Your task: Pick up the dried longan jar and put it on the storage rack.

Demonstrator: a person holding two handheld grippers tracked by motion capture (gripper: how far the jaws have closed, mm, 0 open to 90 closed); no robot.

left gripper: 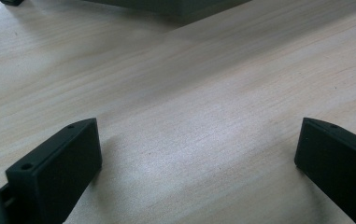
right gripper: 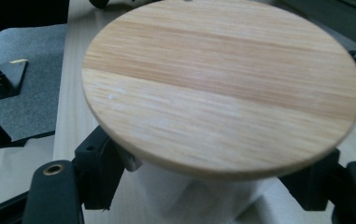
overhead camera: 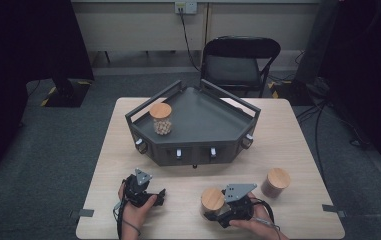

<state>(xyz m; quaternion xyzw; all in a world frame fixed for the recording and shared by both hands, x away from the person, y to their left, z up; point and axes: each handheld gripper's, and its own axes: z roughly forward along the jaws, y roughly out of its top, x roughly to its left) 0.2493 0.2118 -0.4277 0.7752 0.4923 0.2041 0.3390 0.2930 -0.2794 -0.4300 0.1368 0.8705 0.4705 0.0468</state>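
Right gripper [overhead camera: 217, 212], black with a grey three-cornered plate on top, sits at about 5 o'clock on the table, held in the person's right hand [overhead camera: 255, 225]. Its jaws are clenched on the clear round jar with a flat wooden lid [overhead camera: 212, 200]; in the right gripper view the two black jaws press against the jar's body from either side, just under the overhanging lid [right gripper: 222, 88]. The jar stands upright on the table, touching the gripper at its 9 o'clock side.

Left gripper [overhead camera: 160, 196], black with the same kind of grey plate, rests at about 7 o'clock on the table in the person's left hand [overhead camera: 138, 207]. Its jaws stand wide apart and released; in the left gripper view bare wood lies between them, and nothing is held.

A second clear jar with a wooden lid and dark reddish contents [overhead camera: 276, 182] stands upright at about 4 o'clock, near the right gripper but apart from it.

The light wooden rectangular table [overhead camera: 298, 150] carries, at its centre and toward 12 o'clock, a dark grey angular tray with raised rails and small knobs along its front [overhead camera: 203, 125]. Inside the tray, at its 9 o'clock side, stands a third wooden-lidded jar holding pale round pieces [overhead camera: 161, 119].

Beyond the table at 12 o'clock stands a black folding chair [overhead camera: 239, 62] on grey carpet.
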